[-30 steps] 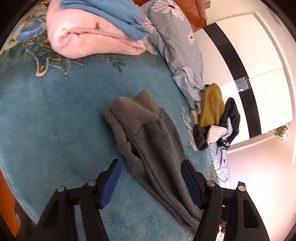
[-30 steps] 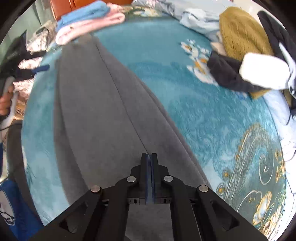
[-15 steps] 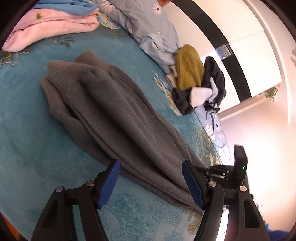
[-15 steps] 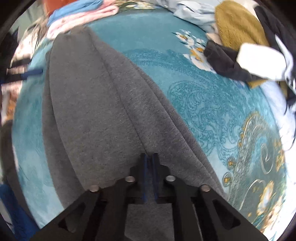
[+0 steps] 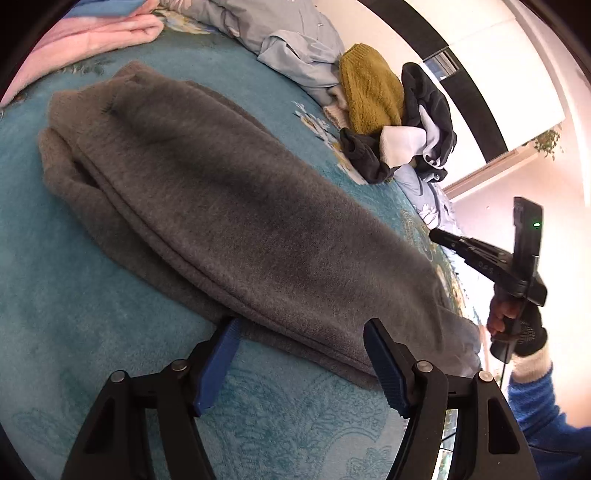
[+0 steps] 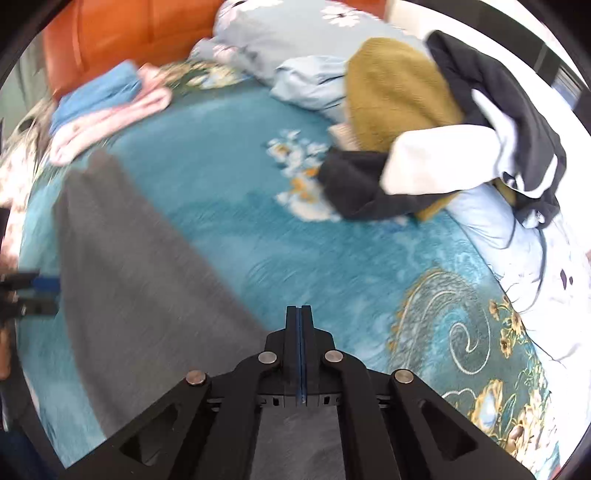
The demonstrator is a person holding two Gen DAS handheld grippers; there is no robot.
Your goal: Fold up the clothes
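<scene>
A grey knit garment (image 5: 236, 206) lies folded lengthwise on the teal bedspread (image 5: 66, 302); it also shows in the right wrist view (image 6: 125, 258). My left gripper (image 5: 301, 354) is open and empty, its blue pads (image 5: 218, 354) just short of the garment's near long edge. My right gripper (image 6: 299, 325) is shut with nothing visible between its pads, above the bed beside the garment's end. It also shows in the left wrist view (image 5: 443, 236), held up off the garment's right end.
A heap of unfolded clothes, mustard knit (image 5: 369, 92) and black-and-white garment (image 6: 480, 147), lies at the far side. Folded pink and blue items (image 6: 107, 107) are stacked near the orange headboard (image 6: 110, 33). A grey-blue floral pillow (image 5: 280, 33) lies behind.
My right gripper has lifted off the garment's end and swung toward the clothes heap. My left gripper has moved in close to the garment's near edge, still open.
</scene>
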